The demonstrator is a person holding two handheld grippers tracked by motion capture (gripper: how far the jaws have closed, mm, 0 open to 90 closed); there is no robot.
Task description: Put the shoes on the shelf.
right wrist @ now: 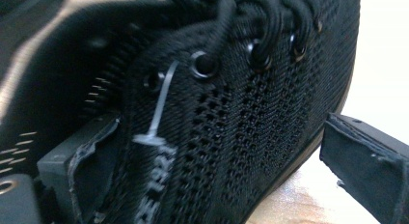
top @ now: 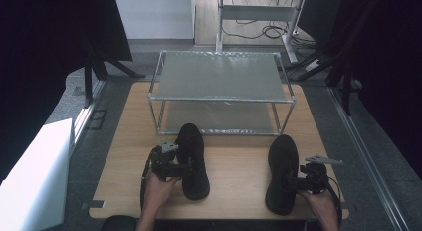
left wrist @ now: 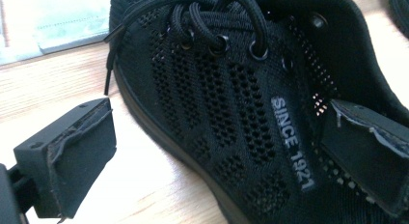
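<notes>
Two black shoes lie on the table before a rack. Open left gripper straddles left shoe; open right gripper straddles right shoe, each seemingly poised to lift.

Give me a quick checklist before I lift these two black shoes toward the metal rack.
1. Left hand-held gripper straddles the left shoe wall, one jaw inside the opening, one outside: ok.
2. Its jaws closed on the wall: not ok, a gap shows at the outer jaw.
3. Right hand-held gripper straddles the right shoe: ok.
4. Its jaws closed: not ok, the outer jaw stands clear.
5. Rack top shelf free: ok.
6. Laces clear of the jaws: ok.
</notes>
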